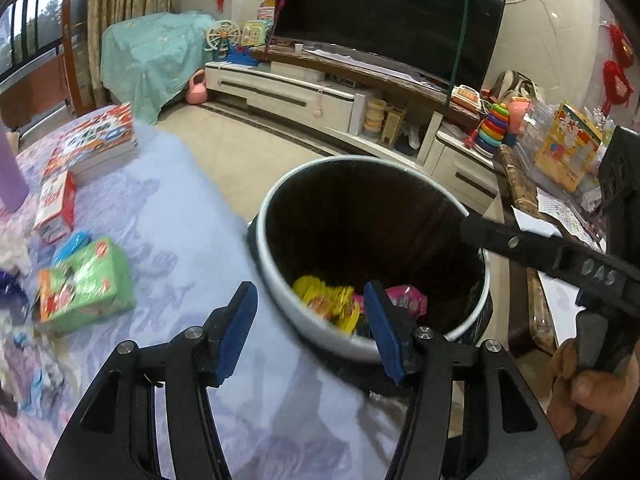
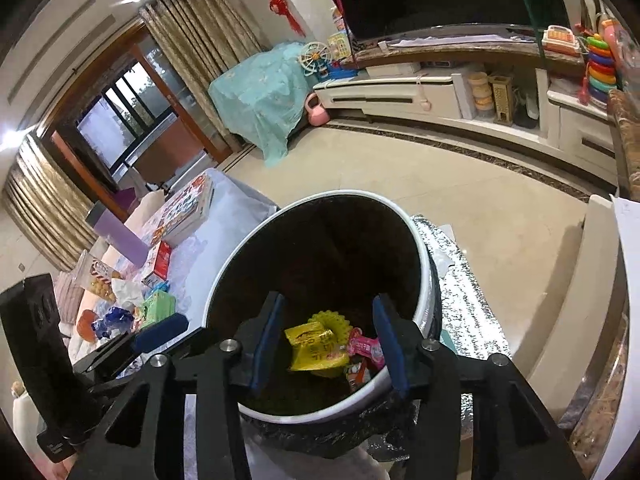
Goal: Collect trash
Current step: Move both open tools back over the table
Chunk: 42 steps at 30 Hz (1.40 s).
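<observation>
With both the left gripper [image 1: 308, 332] and right gripper [image 2: 328, 344] spread empty over the bin [image 2: 420, 248], wrappers [image 2: 316, 348] inside: return for the green packet [image 1: 86, 284] at frame left.

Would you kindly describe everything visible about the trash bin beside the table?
The trash bin is round with a white rim and dark interior, its outside wrapped in a black bag. It stands upright and lidless against the edge of the table. Inside lie a yellow wrapper, a pink wrapper and other small packets.
</observation>
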Each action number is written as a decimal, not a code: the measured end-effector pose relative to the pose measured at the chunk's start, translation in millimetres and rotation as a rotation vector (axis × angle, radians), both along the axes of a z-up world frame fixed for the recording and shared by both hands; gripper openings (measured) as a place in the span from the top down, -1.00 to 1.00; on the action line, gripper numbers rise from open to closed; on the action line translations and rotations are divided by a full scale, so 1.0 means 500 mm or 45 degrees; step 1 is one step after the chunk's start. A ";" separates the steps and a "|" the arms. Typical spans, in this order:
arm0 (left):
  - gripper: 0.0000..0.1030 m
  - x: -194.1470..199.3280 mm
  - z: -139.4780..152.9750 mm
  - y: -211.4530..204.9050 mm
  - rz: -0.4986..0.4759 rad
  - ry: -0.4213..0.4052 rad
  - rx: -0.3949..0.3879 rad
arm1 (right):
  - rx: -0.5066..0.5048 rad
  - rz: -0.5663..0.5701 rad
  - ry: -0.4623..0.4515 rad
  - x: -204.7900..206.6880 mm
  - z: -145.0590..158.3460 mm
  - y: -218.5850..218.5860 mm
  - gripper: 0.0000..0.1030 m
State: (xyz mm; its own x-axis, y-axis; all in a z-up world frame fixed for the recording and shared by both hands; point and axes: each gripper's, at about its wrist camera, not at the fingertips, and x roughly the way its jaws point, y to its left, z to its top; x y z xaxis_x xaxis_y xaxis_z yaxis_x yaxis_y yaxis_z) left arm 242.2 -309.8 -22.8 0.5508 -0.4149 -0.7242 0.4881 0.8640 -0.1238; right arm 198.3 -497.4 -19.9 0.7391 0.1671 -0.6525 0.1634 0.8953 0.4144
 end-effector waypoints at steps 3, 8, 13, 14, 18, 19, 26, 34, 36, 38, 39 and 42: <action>-0.14 -0.018 -0.009 0.037 0.036 0.012 -0.010 | 0.008 -0.007 -0.022 -0.014 0.004 0.009 -0.44; -0.14 -0.056 -0.024 0.111 0.109 0.028 -0.028 | 0.005 0.015 -0.063 -0.037 0.013 0.048 -0.73; -0.14 -0.097 -0.031 0.196 0.199 0.022 -0.038 | 0.002 0.074 -0.104 -0.062 0.018 0.112 -0.73; -0.14 -0.102 -0.032 0.213 0.219 0.023 -0.041 | 0.002 0.085 -0.110 -0.064 0.019 0.123 -0.74; -0.14 -0.124 -0.040 0.283 0.298 0.036 -0.059 | 0.002 0.150 -0.117 -0.075 0.013 0.184 -0.74; -0.14 -0.128 -0.043 0.299 0.316 0.041 -0.062 | 0.003 0.165 -0.115 -0.076 0.011 0.195 -0.74; -0.14 -0.151 -0.056 0.407 0.434 0.063 -0.083 | 0.039 0.265 -0.094 -0.070 -0.016 0.277 -0.74; -0.14 -0.163 -0.061 0.514 0.578 0.065 -0.091 | 0.047 0.356 -0.070 -0.063 -0.042 0.376 -0.74; -0.14 -0.161 -0.065 0.540 0.611 0.070 -0.094 | 0.045 0.384 -0.062 -0.058 -0.048 0.404 -0.74; -0.14 -0.156 -0.067 0.560 0.639 0.076 -0.095 | 0.041 0.409 -0.055 -0.054 -0.052 0.426 -0.74; -0.14 -0.154 -0.069 0.569 0.647 0.080 -0.098 | 0.038 0.424 -0.051 -0.051 -0.054 0.438 -0.74; -0.14 -0.143 -0.073 0.590 0.668 0.086 -0.104 | 0.026 0.458 -0.048 -0.040 -0.058 0.467 -0.74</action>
